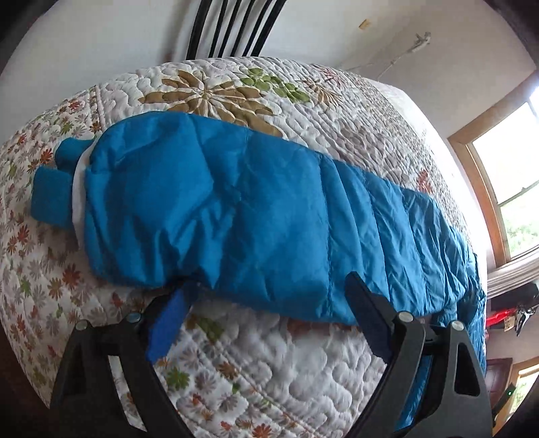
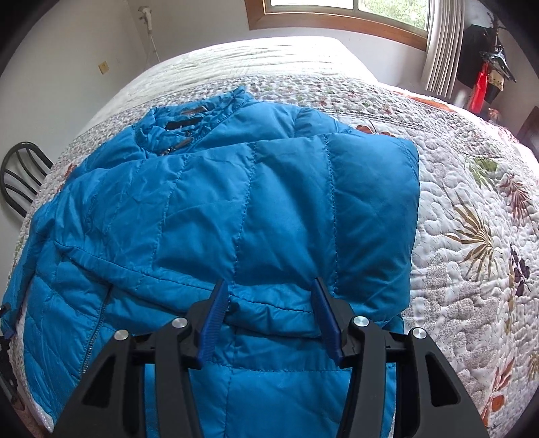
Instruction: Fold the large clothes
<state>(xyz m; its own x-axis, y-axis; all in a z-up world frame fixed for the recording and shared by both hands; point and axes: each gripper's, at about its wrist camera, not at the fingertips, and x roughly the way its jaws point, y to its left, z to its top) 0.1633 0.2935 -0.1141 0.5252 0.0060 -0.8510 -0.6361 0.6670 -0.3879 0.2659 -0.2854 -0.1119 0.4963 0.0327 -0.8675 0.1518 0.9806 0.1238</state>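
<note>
Black-framed with blue pads, the left gripper (image 1: 269,303) stands wide open at the near edge of the jacket (image 1: 235,215). Its left pad touches the jacket's lower edge; its right finger lies over the hem. Nothing is clamped between the pads.

The right gripper (image 2: 269,310) stands about half open. A puffed fold of the jacket (image 2: 242,209) sits between its pads. Whether the pads press on the fabric cannot be told.

The jacket is a blue quilted garment, lying on the bed (image 2: 465,242) with its sides folded inward into a long strip. In the right wrist view, the collar (image 2: 202,118) and zip lie at the far end. In the left wrist view, two blue cuffs (image 1: 50,188) protrude at the left end.

The bed carries a white quilt with a leaf and flower print. A window (image 2: 337,10) with a wooden frame lies beyond the bed. A dark chair back (image 2: 20,168) stands at the bed's left edge.
</note>
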